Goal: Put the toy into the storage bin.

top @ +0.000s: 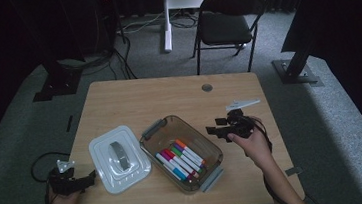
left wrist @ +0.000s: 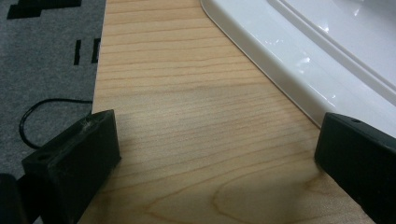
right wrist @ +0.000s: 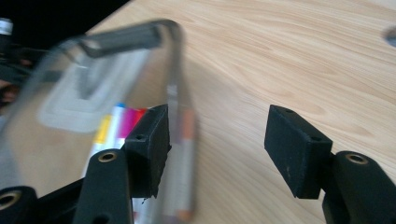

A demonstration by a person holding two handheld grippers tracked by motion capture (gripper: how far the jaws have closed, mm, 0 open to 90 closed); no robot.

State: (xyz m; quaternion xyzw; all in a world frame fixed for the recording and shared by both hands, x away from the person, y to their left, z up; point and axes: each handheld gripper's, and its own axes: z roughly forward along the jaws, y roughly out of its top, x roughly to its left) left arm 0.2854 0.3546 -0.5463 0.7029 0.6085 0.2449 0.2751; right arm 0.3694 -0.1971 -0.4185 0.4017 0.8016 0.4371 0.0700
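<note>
A clear plastic container (top: pixel 191 126) with grey end handles stands mid-table and holds several coloured markers (top: pixel 180 160). Its white lid (top: pixel 119 158), grey handle up, lies flat just left of it. My right gripper (top: pixel 214 126) hovers right of the container, jaws pointing at its wall, open and empty. In the right gripper view the gripper (right wrist: pixel 217 123) has its left jaw beside the container's rim (right wrist: pixel 175 70), with the markers (right wrist: pixel 126 121) behind it. My left gripper (top: pixel 92 178) rests at the table's front left edge, open. In the left gripper view its jaws (left wrist: pixel 217 135) frame bare wood, the lid (left wrist: pixel 303 51) just beyond.
The wooden table (top: pixel 168 93) has a cable hole (top: pixel 206 87) near its far edge. A black folding chair (top: pixel 226 22) stands behind it on grey carpet. A black cable (top: pixel 39 161) loops on the floor left of the table.
</note>
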